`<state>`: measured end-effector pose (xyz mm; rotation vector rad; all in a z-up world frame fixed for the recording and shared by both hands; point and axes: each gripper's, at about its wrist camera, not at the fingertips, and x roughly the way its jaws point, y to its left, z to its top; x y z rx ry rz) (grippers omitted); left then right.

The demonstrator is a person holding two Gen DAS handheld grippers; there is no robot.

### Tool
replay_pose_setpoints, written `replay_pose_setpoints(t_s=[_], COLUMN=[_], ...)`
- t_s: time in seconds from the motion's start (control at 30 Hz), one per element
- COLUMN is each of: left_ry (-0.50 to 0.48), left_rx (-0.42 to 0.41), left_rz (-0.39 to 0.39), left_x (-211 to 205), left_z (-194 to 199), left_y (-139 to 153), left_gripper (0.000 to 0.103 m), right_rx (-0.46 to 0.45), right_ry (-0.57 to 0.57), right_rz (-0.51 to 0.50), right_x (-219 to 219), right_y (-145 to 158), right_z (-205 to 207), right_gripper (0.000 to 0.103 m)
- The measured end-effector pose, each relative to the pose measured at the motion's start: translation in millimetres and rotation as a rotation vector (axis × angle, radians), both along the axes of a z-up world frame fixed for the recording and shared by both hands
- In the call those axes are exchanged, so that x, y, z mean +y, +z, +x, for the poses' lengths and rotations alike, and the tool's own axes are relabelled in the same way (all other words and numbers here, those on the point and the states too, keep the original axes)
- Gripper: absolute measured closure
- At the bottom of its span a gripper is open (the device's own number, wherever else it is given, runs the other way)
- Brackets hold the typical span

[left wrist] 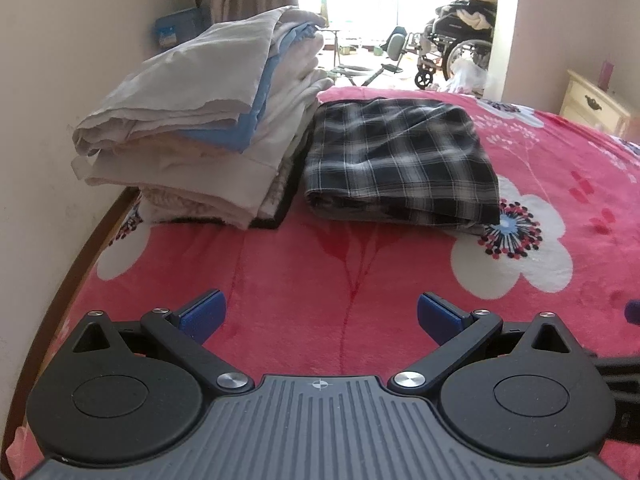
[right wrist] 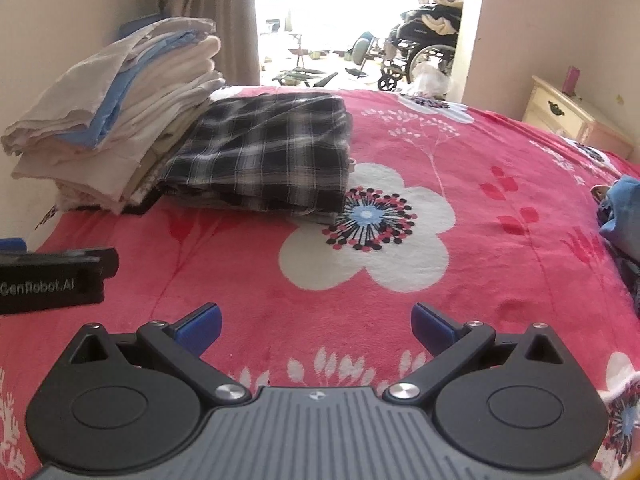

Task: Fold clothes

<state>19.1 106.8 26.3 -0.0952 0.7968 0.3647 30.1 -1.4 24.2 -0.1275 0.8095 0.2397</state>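
A bed covered by a pink blanket [left wrist: 320, 264] printed with large white flowers fills most of the left wrist view, with a bright doorway behind it. Taking the folded plaid garment [left wrist: 400, 160] as the landmark: it lies flat on the blanket, and a tall stack of folded pale clothes [left wrist: 192, 132] with a light blue layer stands touching its left edge, against the wall. Beyond the plaid garment, through the doorway, stands a wheelchair [left wrist: 460, 44] piled with fabric. To the far right of the garment sits a cream nightstand [left wrist: 592, 104]. Nearer the camera than the garment, the left gripper [left wrist: 320, 316] hovers over bare blanket with its blue-padded fingers [left wrist: 200, 316] spread wide and nothing between them.

In the right wrist view the same plaid garment [right wrist: 264, 156] rests on the blanket [right wrist: 500, 280], the pale stack [right wrist: 108, 120] again against its left side. The wheelchair [right wrist: 420, 48] appears behind it and the nightstand [right wrist: 568, 116] far to its right. At the right edge, well apart from the garment, lies a crumpled blue item [right wrist: 620, 216], probably unfolded clothing, though it is mostly cut off. The left gripper's black body [right wrist: 52, 280] shows at the left edge, on the near side of the garment. The right gripper [right wrist: 316, 326] is also spread wide, holding nothing, above the blanket.
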Motion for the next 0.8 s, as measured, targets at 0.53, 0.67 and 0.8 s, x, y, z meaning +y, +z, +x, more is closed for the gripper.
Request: replay_pose_setpoints(t_s=[0.53, 0.67, 0.8], left_ry=[-0.016, -0.027, -0.032], left_rx=[0.012, 0.015, 0.024], left_rz=[0.051, 0.065, 0.068], left_x=[-7.9, -11.5, -12.5], left_z=[1.4, 1.4, 1.1], left_y=[-4.3, -5.5, -6.8], left_gripper=[0.0, 0.0, 0.0], right_rx=[-0.006, 0.005, 0.014], right_ry=[-0.035, -0.037, -0.037], right_rz=[0.005, 0.002, -0.002], right_x=[-2.9, -2.4, -1.3], right_y=[0.0, -1.6, -3.0], right_z=[2.4, 2.4, 2.2], right_gripper=[0.0, 0.0, 0.0])
